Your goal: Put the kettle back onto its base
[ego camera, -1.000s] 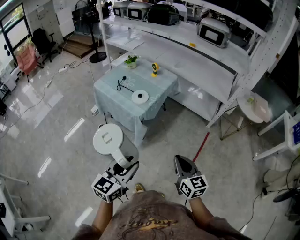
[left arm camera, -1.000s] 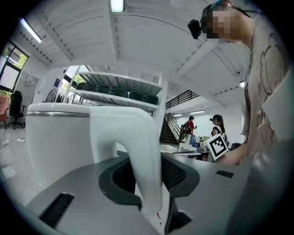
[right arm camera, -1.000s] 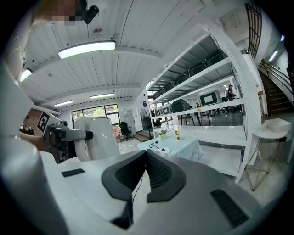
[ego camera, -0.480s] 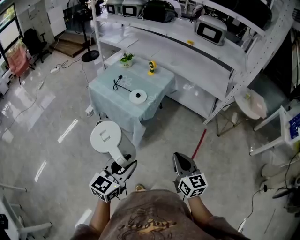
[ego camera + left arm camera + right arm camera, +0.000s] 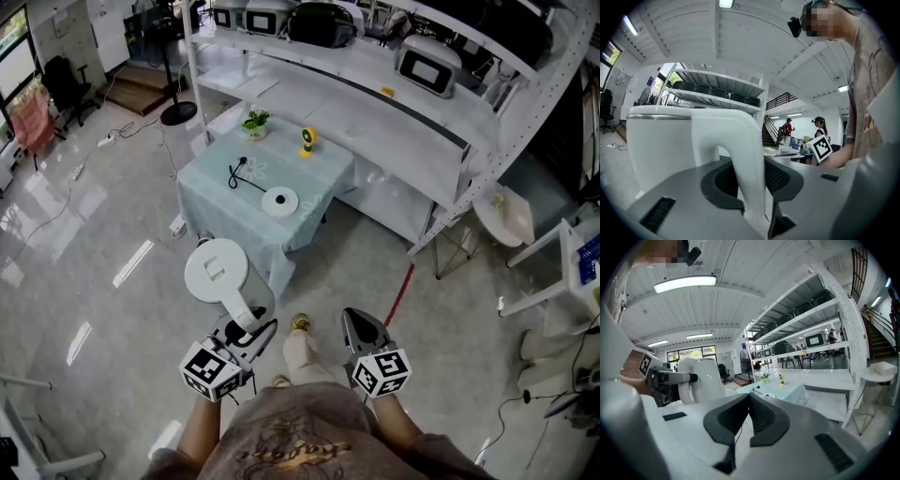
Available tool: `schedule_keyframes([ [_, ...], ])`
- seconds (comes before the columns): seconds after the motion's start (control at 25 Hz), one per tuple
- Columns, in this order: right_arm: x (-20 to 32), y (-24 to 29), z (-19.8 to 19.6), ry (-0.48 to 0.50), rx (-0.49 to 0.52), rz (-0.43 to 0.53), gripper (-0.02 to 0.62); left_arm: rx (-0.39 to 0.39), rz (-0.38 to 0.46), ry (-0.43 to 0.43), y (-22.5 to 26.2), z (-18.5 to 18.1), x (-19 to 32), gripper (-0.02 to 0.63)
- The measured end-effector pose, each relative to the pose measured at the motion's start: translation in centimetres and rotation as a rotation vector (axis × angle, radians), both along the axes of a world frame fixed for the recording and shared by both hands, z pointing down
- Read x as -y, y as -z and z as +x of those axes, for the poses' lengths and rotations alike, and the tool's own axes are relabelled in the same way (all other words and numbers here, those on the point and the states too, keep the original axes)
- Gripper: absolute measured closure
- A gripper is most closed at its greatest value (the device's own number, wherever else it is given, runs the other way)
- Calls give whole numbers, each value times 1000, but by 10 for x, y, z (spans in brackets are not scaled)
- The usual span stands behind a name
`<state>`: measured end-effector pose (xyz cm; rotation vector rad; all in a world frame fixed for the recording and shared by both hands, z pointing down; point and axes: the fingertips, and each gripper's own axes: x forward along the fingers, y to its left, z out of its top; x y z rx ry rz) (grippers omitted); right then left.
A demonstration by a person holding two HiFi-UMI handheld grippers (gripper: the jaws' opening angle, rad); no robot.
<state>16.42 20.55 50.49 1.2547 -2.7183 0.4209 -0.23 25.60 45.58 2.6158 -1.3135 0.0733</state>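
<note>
You have the white kettle point(image 5: 216, 271) in your left gripper point(image 5: 248, 326), whose jaws pinch its handle, and it hangs over the floor, well apart from the table point(image 5: 234, 202). Your right gripper point(image 5: 359, 321) has its jaws pressed together with nothing in them. The round base point(image 5: 279, 198) sits bare on the table, so I think walking over and setting the kettle down are both left to do.

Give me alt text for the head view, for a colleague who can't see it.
Seen from above, the left gripper holds a white kettle by its handle over the floor, short of a cloth-covered table where the round base lies. The right gripper, shut and empty, is beside it. White shelving stands behind the table.
</note>
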Motion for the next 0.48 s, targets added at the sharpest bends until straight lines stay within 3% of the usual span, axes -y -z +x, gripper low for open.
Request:
schedule_keyframes([
  [0.48,91,-9,-40,27,29,0,600,20,-6,34,-10,-39,85,468],
])
